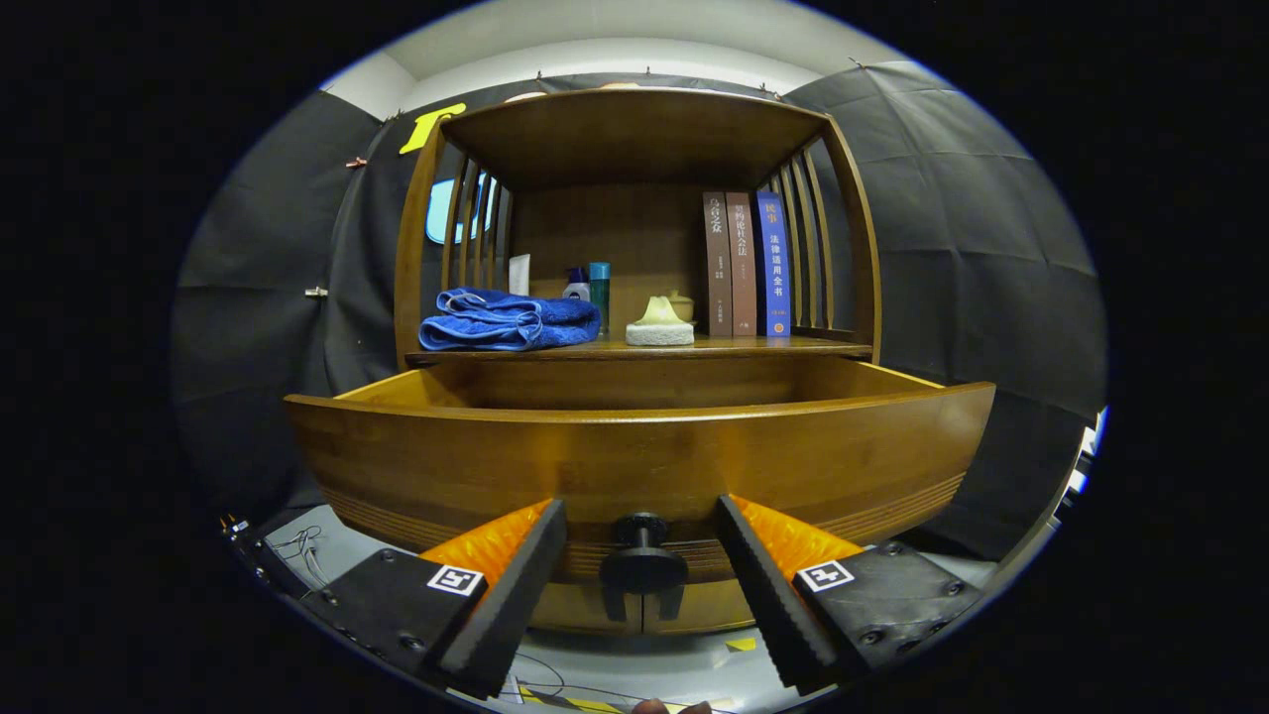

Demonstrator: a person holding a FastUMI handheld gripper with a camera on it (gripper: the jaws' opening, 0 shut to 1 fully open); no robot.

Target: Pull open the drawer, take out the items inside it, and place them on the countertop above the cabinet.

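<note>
Drawer of glossy brown wood, with a curved front panel, stands pulled out from the wooden cabinet, its front close ahead of the gripper; what lies inside is hidden behind the tall front. On the countertop above it, a folded blue towel lies toward the left edge, with a white tube and two small bottles behind it near the back. A pale yellow lump on a white round pad sits near the middle, and three upright books, two brown and one blue, stand against the slatted right side. A round black knob sticks out from the lower middle of the drawer front. The gripper has its fingers spread wide apart, one on each side of the knob, neither touching it and holding nothing.
</note>
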